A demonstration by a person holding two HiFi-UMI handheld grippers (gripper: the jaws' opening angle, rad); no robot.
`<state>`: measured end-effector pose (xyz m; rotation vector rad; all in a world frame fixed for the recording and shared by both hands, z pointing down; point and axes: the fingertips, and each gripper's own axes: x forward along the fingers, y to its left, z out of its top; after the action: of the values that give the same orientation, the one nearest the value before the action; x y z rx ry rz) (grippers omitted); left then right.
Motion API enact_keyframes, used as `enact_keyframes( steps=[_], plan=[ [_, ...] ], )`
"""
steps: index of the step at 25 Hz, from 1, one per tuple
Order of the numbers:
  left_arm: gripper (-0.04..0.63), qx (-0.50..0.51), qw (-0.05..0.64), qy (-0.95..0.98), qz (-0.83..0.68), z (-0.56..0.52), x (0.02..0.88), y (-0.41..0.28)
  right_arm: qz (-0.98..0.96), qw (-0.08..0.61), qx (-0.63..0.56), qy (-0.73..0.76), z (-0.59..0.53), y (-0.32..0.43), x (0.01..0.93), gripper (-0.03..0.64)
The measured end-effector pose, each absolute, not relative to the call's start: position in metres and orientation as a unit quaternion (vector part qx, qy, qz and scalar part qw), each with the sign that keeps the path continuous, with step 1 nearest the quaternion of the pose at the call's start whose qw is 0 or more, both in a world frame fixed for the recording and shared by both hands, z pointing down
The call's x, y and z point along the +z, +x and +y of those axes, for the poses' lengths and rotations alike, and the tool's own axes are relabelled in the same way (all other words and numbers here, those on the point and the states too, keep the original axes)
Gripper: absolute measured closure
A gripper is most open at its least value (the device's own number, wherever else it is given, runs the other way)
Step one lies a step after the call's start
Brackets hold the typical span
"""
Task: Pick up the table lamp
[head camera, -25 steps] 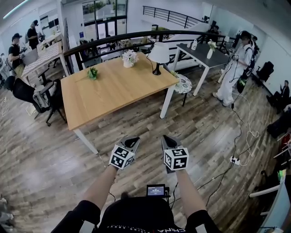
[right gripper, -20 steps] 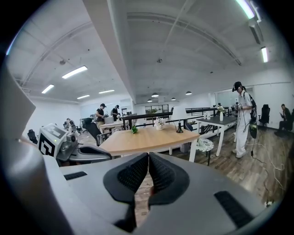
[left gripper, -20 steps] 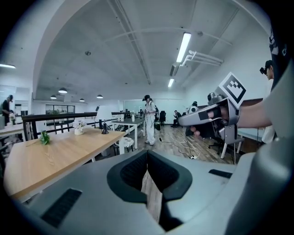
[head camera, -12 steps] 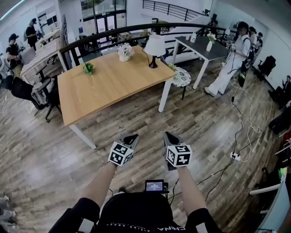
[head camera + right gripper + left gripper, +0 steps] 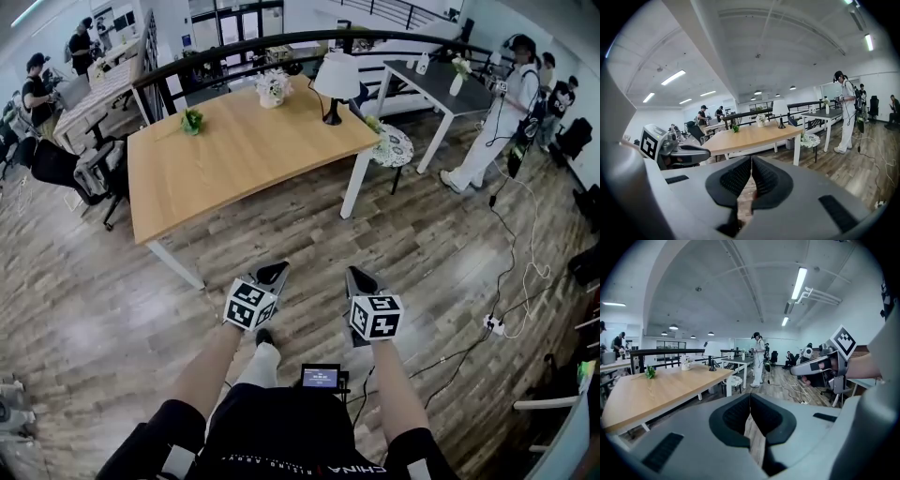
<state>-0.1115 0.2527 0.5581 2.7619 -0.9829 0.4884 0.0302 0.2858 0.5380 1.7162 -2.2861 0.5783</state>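
Observation:
The table lamp [image 5: 336, 82], with a white shade and a thin black stem and foot, stands at the far right corner of the wooden table [image 5: 234, 164]. Both grippers hang over the wooden floor, well short of the table. My left gripper [image 5: 274, 271] and right gripper [image 5: 357, 275] point toward the table, side by side, both shut with nothing between the jaws. In the left gripper view the lamp [image 5: 711, 356] is small and far off, past the shut left gripper [image 5: 750, 395]. The right gripper view shows the lamp [image 5: 780, 117] beyond the shut right gripper [image 5: 751, 159].
On the table stand a white flower pot [image 5: 273, 87] and a small green plant [image 5: 192, 121]. A round side table [image 5: 394, 147] sits by the lamp's corner, a grey table [image 5: 436, 82] behind it. People [image 5: 502, 103] stand at the right. Cables and a power strip [image 5: 489, 325] lie on the floor.
The person has stepped forward and a foot now shows below the grippers. The table sits slightly nearer and more to the right in view. Both grippers stay shut.

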Motion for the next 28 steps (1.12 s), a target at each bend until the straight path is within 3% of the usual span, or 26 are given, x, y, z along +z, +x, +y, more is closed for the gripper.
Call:
enact_keyframes(
  steps=[18,28],
  plan=[
    [0.577,0.166,0.074,0.952,-0.248,-0.001,0.577,-0.097,-0.727,0.145,0.216,0.635,0.049,0.033,0.543,0.583],
    [0.577,0.137,0.149,0.947,-0.250,-0.085,0.586,-0.101,-0.727,0.135,0.238,0.630,-0.049,0.030,0.544,0.583]
  ],
)
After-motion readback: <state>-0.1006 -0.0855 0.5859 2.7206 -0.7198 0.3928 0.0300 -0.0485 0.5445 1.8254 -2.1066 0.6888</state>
